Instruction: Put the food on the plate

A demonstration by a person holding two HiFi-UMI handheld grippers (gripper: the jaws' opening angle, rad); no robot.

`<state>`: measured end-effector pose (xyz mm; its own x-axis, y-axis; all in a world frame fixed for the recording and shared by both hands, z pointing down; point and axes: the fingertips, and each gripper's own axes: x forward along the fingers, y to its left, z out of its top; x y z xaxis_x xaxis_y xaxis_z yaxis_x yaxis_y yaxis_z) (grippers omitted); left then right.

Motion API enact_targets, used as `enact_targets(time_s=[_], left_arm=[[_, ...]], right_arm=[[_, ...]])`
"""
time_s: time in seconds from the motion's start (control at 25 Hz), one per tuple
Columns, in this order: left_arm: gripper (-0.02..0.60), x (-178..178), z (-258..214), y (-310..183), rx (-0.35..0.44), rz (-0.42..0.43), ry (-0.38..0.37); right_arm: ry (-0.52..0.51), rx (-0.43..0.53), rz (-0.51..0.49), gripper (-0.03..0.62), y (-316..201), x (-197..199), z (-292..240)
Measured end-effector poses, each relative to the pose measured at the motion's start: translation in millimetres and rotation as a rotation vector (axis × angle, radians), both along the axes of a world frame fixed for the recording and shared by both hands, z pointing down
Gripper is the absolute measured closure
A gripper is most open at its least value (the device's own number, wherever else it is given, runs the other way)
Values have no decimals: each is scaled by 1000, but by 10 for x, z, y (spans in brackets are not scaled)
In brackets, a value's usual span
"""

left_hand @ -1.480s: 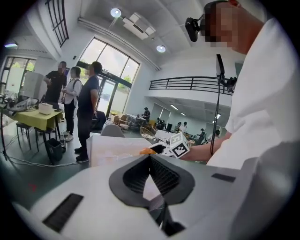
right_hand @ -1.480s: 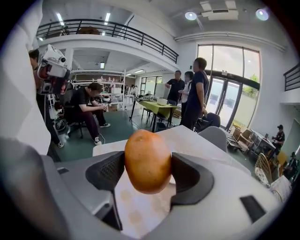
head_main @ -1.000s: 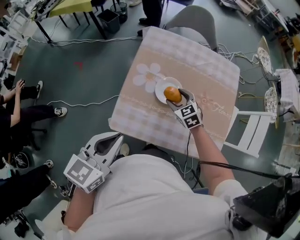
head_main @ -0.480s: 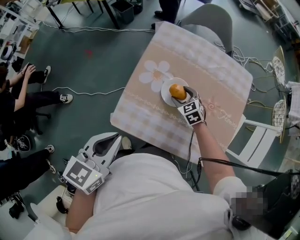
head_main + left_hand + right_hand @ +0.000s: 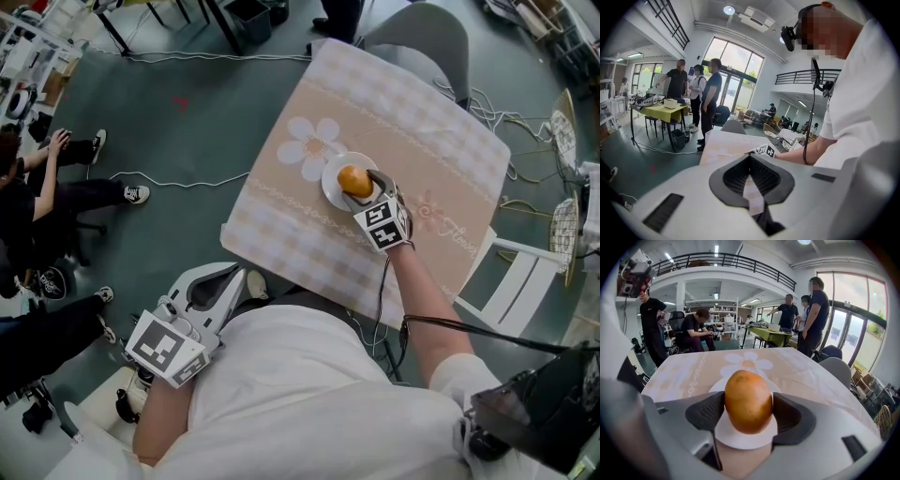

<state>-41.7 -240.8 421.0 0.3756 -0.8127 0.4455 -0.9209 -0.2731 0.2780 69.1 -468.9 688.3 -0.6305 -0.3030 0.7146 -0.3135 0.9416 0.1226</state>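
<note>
Since a second ago, the food (image 5: 353,180) has shifted from the plate (image 5: 330,184) rim toward its centre. Left gripper (image 5: 223,281): fingers (image 5: 732,176) pressed together, empty, off the surface's (image 5: 422,122) near edge. Right gripper (image 5: 368,187): fingers (image 5: 708,412) pinching the food over the plate, bare cloth all round.

White short-sleeve T-shirt (image 5: 300,394). Left claw (image 5: 223,279) & right claw (image 5: 369,186): pale grey shells, black ribbed pads (image 5: 708,411), b/w square-marker cube (image 5: 169,347) each. Black cable (image 5: 441,325) along right arm.

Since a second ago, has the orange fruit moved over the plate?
Yes, slightly: the orange fruit went from the plate's near rim toward its middle.
</note>
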Motion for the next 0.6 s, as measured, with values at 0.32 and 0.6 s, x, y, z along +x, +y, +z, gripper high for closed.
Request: enact_targets(time_s=[0.32, 0.6], left_arm=[[572, 67, 11, -16, -5, 4, -7], [572, 55, 45, 47, -8, -13, -4]], right_arm=[[3, -7, -8, 264, 11, 28, 17], [1, 0, -26, 264, 40, 0, 12]])
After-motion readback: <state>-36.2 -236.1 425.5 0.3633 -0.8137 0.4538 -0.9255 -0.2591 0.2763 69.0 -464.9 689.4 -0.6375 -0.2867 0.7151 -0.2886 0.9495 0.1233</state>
